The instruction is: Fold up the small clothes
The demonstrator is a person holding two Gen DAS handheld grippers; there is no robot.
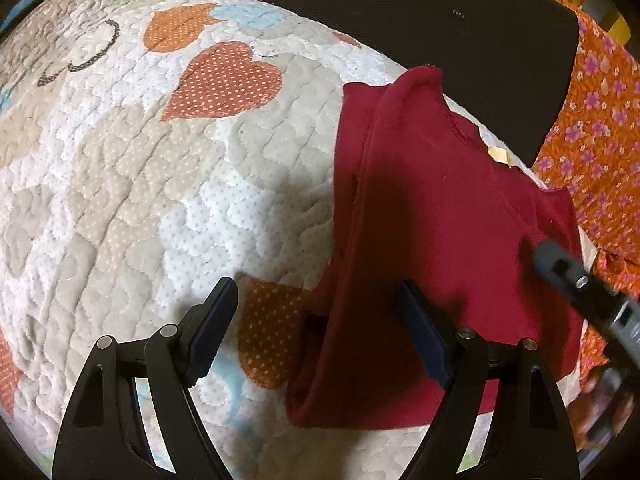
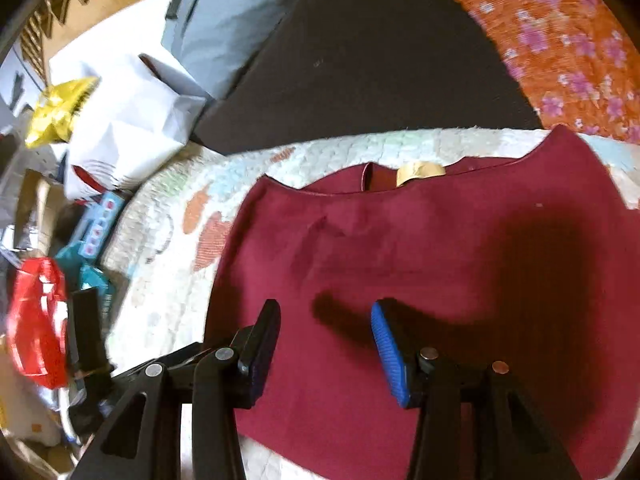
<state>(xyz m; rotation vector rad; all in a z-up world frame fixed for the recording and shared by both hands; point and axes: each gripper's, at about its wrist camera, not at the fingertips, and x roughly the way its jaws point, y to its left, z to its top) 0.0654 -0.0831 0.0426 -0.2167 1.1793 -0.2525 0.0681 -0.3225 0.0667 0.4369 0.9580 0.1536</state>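
Note:
A dark red small garment (image 2: 420, 264) lies spread flat on a quilted blanket with heart patches (image 1: 160, 184). Its neckline, with a beige label (image 2: 420, 170), is at the far side. My right gripper (image 2: 326, 332) hovers over the near half of the garment, open, with only cloth seen below the gap. In the left wrist view the garment (image 1: 440, 216) lies at the right, its left side rumpled into a fold. My left gripper (image 1: 320, 320) is wide open above that edge. One finger is over the quilt, the other over red cloth. The right gripper (image 1: 580, 292) shows blurred at the far right.
A black mat (image 2: 360, 60) lies beyond the quilt, and an orange floral cloth (image 2: 560, 40) is at the right. Left of the quilt is clutter: a white paper bag (image 2: 128, 120), a yellow packet (image 2: 56, 116), a red packet (image 2: 36, 328) and a blue box (image 2: 100, 224).

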